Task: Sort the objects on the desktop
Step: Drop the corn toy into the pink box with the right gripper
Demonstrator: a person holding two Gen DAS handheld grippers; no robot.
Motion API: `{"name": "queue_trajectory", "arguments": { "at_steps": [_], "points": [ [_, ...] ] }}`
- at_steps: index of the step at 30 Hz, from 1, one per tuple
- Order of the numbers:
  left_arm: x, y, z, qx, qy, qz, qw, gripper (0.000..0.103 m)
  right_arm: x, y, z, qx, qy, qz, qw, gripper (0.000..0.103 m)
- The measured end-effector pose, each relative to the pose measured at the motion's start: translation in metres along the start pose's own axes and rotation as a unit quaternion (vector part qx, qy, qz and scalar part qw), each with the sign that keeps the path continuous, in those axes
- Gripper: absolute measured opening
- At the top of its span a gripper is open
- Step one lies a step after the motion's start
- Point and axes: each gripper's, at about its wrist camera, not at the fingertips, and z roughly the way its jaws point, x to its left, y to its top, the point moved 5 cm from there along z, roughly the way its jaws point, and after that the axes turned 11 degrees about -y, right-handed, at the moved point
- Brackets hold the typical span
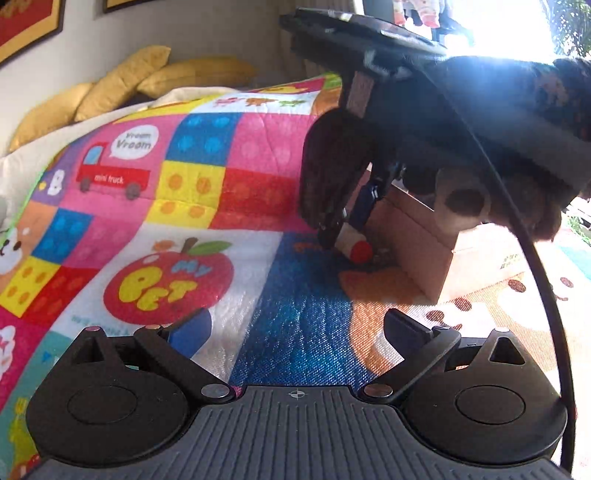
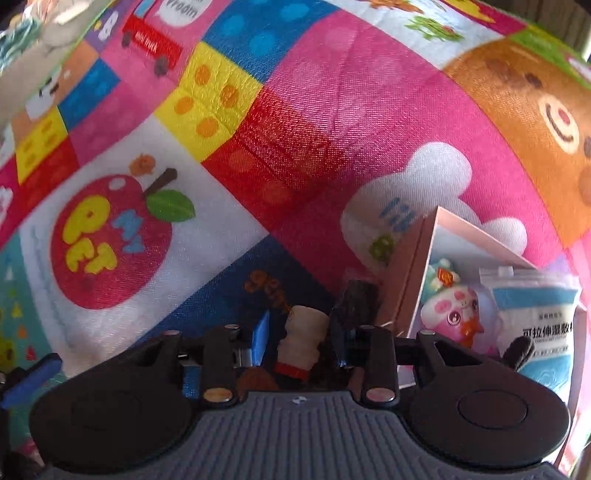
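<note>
**Here: two grippers over a patterned quilt, one closed on a small wooden figure**

Right gripper (image 2: 300, 334) (right wrist view): jaws drawn in close on a small wooden figure (image 2: 303, 338), pale-bodied with a red band, which sits between the blue-faced fingers (image 2: 262, 334). The left wrist view shows the same tool from outside, pointing steeply down, the figure's red end (image 1: 361, 251) at or just above the quilt; whether it touches cannot be told.

Left gripper (image 1: 295, 332): jaws spread wide, nothing between them, hovering over the blue patch of the quilt (image 1: 207, 184).

Surface: a bright quilt printed with an apple (image 2: 110, 240), a red truck (image 1: 112, 173), coloured blocks and a bear face (image 2: 535, 122). Just beside the right gripper stands an open cardboard box (image 2: 406, 266) holding a pink plush toy (image 2: 456, 314) and a blue-and-white packet (image 2: 535, 321) (printed text too small to read). Yellow cushions (image 1: 122, 85) line the far wall, beneath framed pictures (image 1: 26, 26).

Edges: the box wall rises close on the right gripper's right side; the quilt to its left lies open. A black cable (image 1: 546, 295) curves down the left view's right edge.
</note>
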Motion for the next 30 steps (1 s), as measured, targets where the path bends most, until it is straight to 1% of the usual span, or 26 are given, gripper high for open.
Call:
{"name": "queue_trajectory", "arguments": {
  "at_steps": [2,3,5,8,11,14,17,20,22,23,25,26,27,30],
  "points": [
    [0.001,0.0,0.0,0.002,0.0,-0.005,1.0,0.102,0.004,-0.003,-0.001,-0.005,-0.005,-0.016,1.0,0.025],
    [0.001,0.0,0.001,0.003,0.001,-0.006,1.0,0.102,0.004,-0.005,-0.004,-0.01,-0.005,-0.02,1.0,0.025],
    [0.0,0.0,0.002,0.005,0.004,-0.004,1.0,0.102,0.0,-0.011,-0.015,-0.021,0.01,-0.009,1.0,0.025],
    [-0.002,0.0,0.003,0.01,0.01,0.002,0.9999,0.102,-0.016,-0.026,-0.05,-0.057,0.049,0.009,0.997,0.025],
    [-0.003,0.0,0.006,0.018,0.014,0.0,0.9997,0.102,-0.044,-0.056,-0.091,-0.091,0.086,0.024,0.992,0.025],
    [-0.005,0.002,0.011,0.025,0.012,-0.009,0.9996,0.102,-0.069,-0.097,-0.122,-0.123,0.102,0.037,0.986,0.025],
    [-0.007,0.007,0.02,0.033,0.007,-0.017,0.9993,0.102,-0.093,-0.136,-0.125,-0.118,0.109,0.066,0.985,0.025],
    [-0.011,0.019,0.032,0.029,0.004,-0.014,0.9995,0.102,-0.114,-0.169,-0.115,-0.109,0.092,0.088,0.986,0.025],
    [-0.009,0.033,0.045,0.02,0.01,-0.016,0.9996,0.102,-0.126,-0.186,-0.107,-0.104,0.086,0.105,0.985,0.025],
    [-0.008,0.041,0.052,0.016,0.015,-0.019,0.9996,0.102,-0.13,-0.192,-0.103,-0.104,0.088,0.117,0.984,0.027],
    [-0.003,0.06,0.07,0.008,0.026,-0.023,0.9994,0.102,-0.14,-0.202,-0.098,-0.111,0.093,0.138,0.98,0.033],
    [0.0,0.068,0.08,0.007,0.032,-0.024,0.9992,0.102,-0.144,-0.205,-0.096,-0.118,0.095,0.149,0.977,0.04],
    [0.005,0.078,0.093,0.006,0.048,-0.024,0.9985,0.102,-0.148,-0.208,-0.096,-0.126,0.094,0.158,0.975,0.045],
    [0.021,0.101,0.129,0.004,0.103,-0.017,0.9946,0.102,-0.158,-0.215,-0.092,-0.144,0.085,0.178,0.97,0.051]
  ]
}}
